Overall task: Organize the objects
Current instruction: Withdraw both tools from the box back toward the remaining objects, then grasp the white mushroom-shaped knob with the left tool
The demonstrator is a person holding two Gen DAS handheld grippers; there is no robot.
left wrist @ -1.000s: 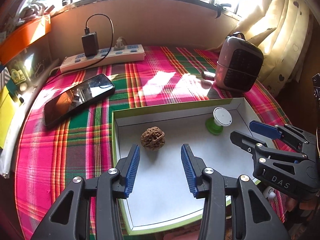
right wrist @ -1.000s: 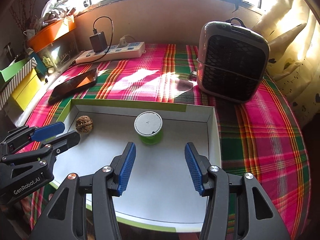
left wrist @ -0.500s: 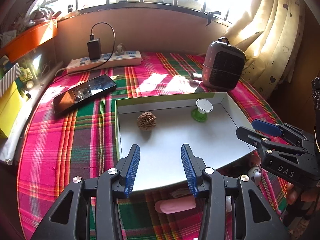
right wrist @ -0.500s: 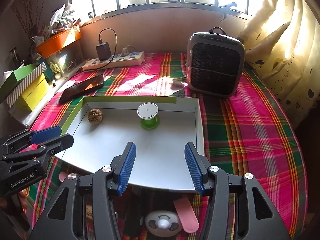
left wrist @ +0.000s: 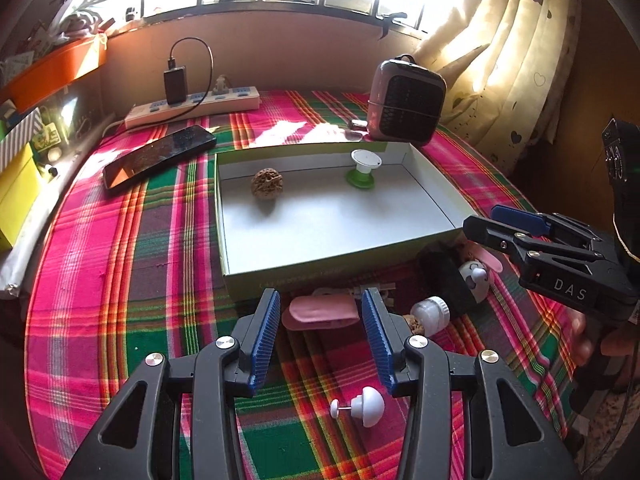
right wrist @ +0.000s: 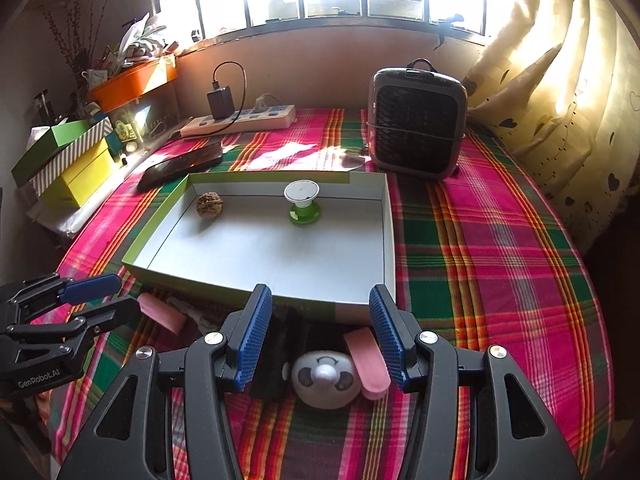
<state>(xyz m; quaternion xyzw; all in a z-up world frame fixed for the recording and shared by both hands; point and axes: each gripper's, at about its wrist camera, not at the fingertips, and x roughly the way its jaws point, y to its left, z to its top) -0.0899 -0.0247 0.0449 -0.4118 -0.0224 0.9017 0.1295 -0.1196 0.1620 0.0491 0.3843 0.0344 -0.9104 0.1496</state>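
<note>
Below the tray [right wrist: 390, 240], the right gripper [right wrist: 320, 334] stands half open, empty, above a panda toy [right wrist: 324, 378]: light, rigid, smooth; grasp across its round body. The left gripper [left wrist: 320, 340] is likewise empty.

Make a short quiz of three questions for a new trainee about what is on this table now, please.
1. True or false: the left gripper holds the walnut.
2. Which things lie inside the box?
3. What lies between the fingers of the right gripper in its own view: A) panda toy, B) phone, C) heater?

Key: 1. False, both grippers are open and hold nothing. 2. The walnut and the green spool. 3. A.
</note>
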